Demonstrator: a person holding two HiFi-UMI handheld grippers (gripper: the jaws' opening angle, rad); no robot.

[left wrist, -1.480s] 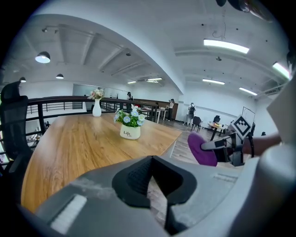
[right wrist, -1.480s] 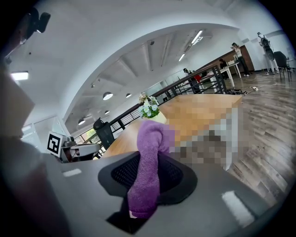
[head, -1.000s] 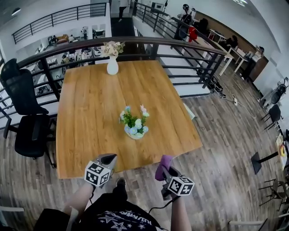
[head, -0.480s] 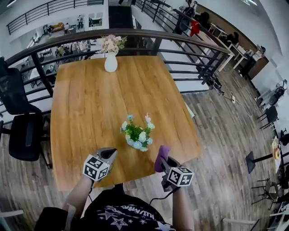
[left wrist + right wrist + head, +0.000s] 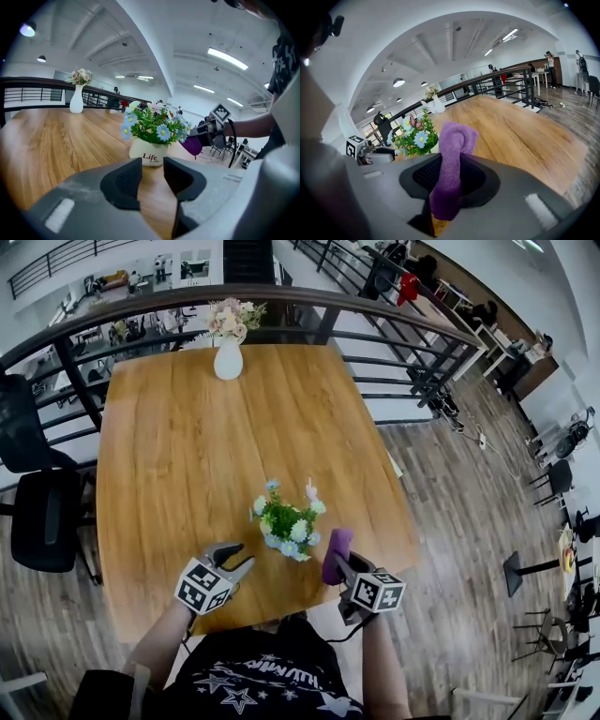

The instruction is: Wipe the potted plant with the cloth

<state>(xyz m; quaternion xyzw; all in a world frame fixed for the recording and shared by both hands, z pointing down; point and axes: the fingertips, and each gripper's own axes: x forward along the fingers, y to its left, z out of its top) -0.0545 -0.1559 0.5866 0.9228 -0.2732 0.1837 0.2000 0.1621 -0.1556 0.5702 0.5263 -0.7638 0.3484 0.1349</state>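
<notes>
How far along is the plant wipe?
Done: purple cloth clamped in right gripper. In hand: both grippers flank the potted plant; the left gripper has just been opening its jaws, nothing between them. Left: cloth seems just short of the plant, so all wiping.

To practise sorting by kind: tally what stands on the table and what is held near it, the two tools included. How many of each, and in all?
Potted plant: 1
Vase of flowers: 1
Cloth: 1
Grippers: 2 (left gripper, jaws just opening, empty; right gripper, shut on the cloth)
Total: 5
</notes>
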